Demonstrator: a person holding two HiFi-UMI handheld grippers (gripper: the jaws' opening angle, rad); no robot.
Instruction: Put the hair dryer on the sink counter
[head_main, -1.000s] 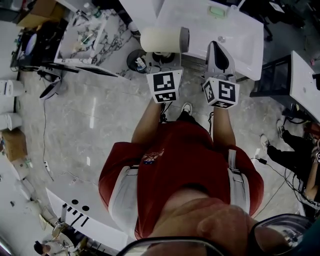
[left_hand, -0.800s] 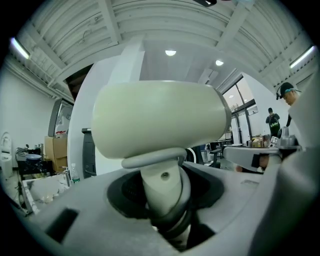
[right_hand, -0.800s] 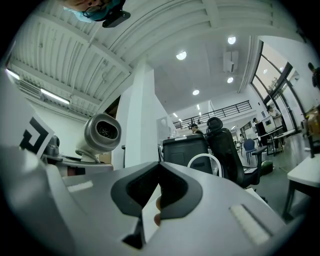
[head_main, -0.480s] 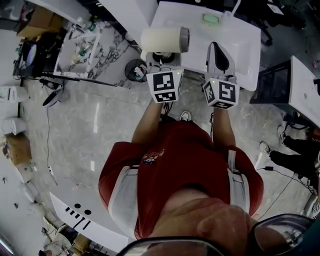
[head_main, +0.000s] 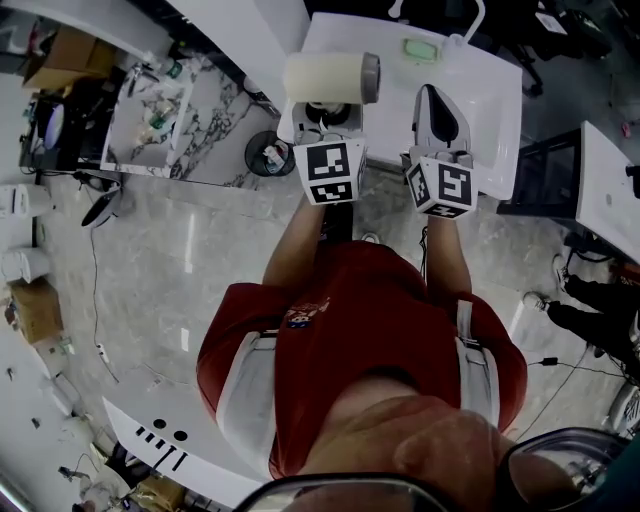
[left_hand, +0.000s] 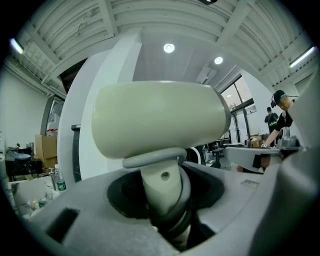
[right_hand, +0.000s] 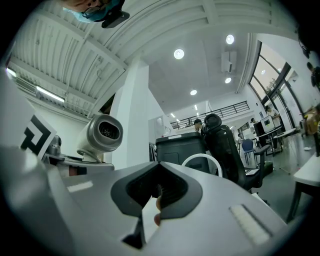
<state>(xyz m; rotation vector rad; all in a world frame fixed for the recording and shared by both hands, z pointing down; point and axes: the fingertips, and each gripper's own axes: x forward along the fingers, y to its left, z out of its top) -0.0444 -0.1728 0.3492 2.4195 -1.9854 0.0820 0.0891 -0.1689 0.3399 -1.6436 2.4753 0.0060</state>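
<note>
Head view looks steeply down on a pale marbled floor, which fills most of the picture. At its top edge stands the white sink counter. Below the counter, a person in a red shirt reaches both arms forward toward it, with a gripper in each hand. The hair dryer is cream-coloured with a grey end. It is not lying on the counter: it is held upright by its handle, and from above its barrel lies crosswise over the counter's near left corner. The grey end points toward the right side. The left gripper has its jaws clamped on the dryer's handle. In the left gripper view the handle stands in the dark hollow between the jaws, with the barrel filling the picture above. The right gripper sits just beside it, also over the counter's near edge. Its jaws are pressed together and hold nothing, and the right gripper view shows them meeting along a seam. That view also shows the dryer's round grey end off to the left. A dark round bin stands on the floor left of the counter. A small green soap dish rests on the counter's far side, well apart from both grippers.
</note>
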